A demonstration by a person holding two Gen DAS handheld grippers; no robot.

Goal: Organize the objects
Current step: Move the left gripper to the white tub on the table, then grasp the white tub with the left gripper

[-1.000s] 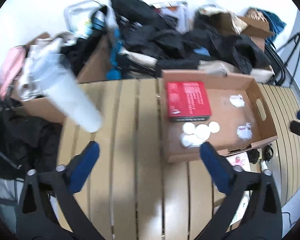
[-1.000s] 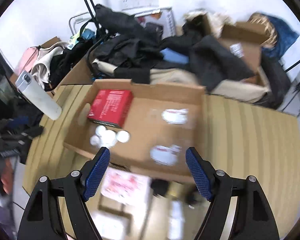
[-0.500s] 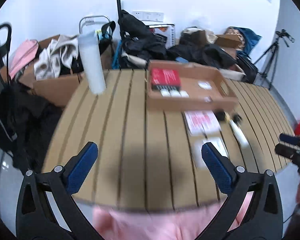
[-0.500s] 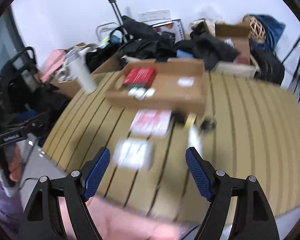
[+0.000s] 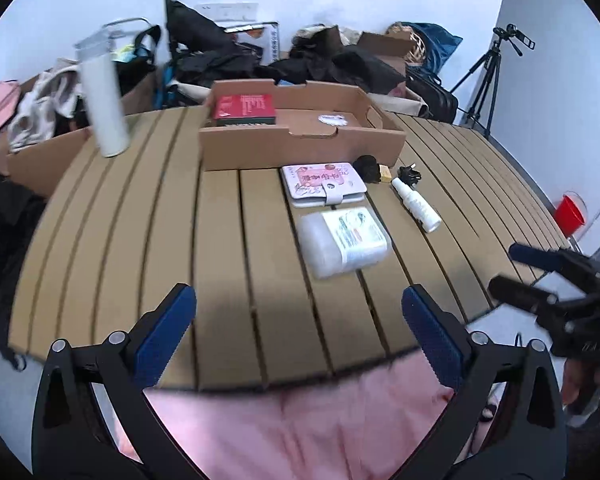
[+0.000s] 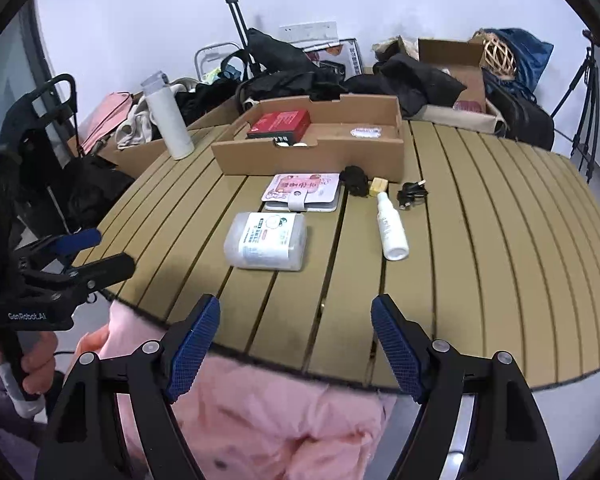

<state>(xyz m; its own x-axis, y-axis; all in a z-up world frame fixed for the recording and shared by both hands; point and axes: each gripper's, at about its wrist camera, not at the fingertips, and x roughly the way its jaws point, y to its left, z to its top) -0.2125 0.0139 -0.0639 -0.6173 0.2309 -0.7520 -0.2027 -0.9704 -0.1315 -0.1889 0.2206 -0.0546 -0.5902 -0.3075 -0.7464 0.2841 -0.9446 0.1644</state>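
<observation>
A cardboard tray (image 5: 300, 148) (image 6: 312, 156) stands at the far side of the slatted table and holds a red box (image 5: 245, 107) (image 6: 281, 122). In front of it lie a pink wallet (image 5: 324, 184) (image 6: 302, 192), a wipes pack (image 5: 342, 242) (image 6: 266, 240), a white spray bottle (image 5: 417, 206) (image 6: 391, 228), a black clump (image 6: 354, 180), a small yellow block (image 6: 378, 186) and a black plug (image 6: 412, 195). My left gripper (image 5: 298, 332) and right gripper (image 6: 296, 340) are both open and empty, held at the table's near edge.
A white flask (image 5: 104, 114) (image 6: 168, 120) stands at the table's far left. Bags, dark clothes and boxes (image 6: 420, 76) are piled behind the table. A tripod (image 5: 484, 76) stands at the right. A pink garment (image 6: 260, 412) lies below the near edge.
Both grippers have pulled back from above the cardboard tray to the table's near edge. The loose items in front of the tray have come into view. Both stayed open.
</observation>
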